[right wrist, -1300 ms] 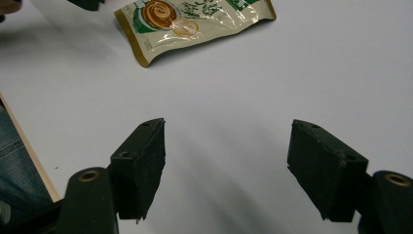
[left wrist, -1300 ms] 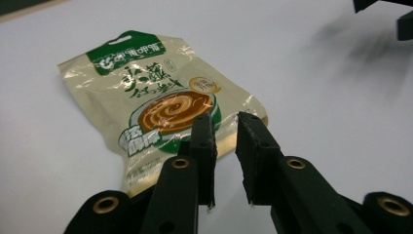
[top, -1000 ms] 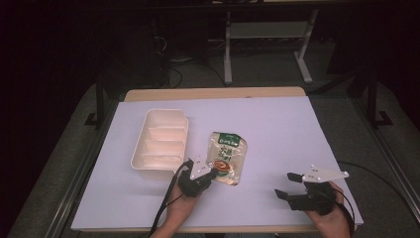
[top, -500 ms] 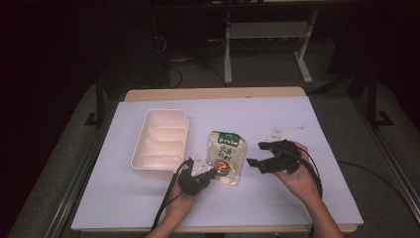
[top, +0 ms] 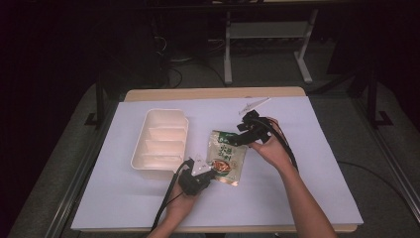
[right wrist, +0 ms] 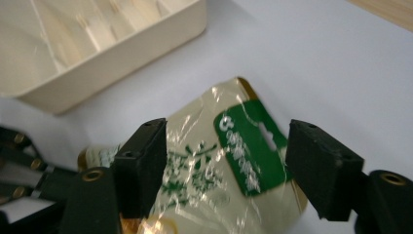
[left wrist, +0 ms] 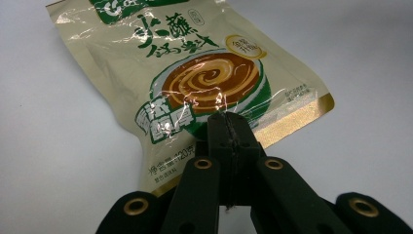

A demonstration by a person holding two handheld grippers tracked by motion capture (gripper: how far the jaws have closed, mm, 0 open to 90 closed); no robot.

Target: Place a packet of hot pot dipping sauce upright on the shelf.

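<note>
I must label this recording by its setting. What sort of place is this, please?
Probably a lab or recording studio, not a kitchen: a wooden table under a pale lilac cover sheet, cables and a white metal stand on the dark floor behind, and a hand-held black gripper over a beige-and-green food pouch.

Closed jaws on pouch [left wrist: 195, 83] (glossy, gold-edged)

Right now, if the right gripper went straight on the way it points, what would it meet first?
Probably the green-topped end of the glossy beige food pouch, lying between the right gripper's open jaws; depth is unclear.
</note>
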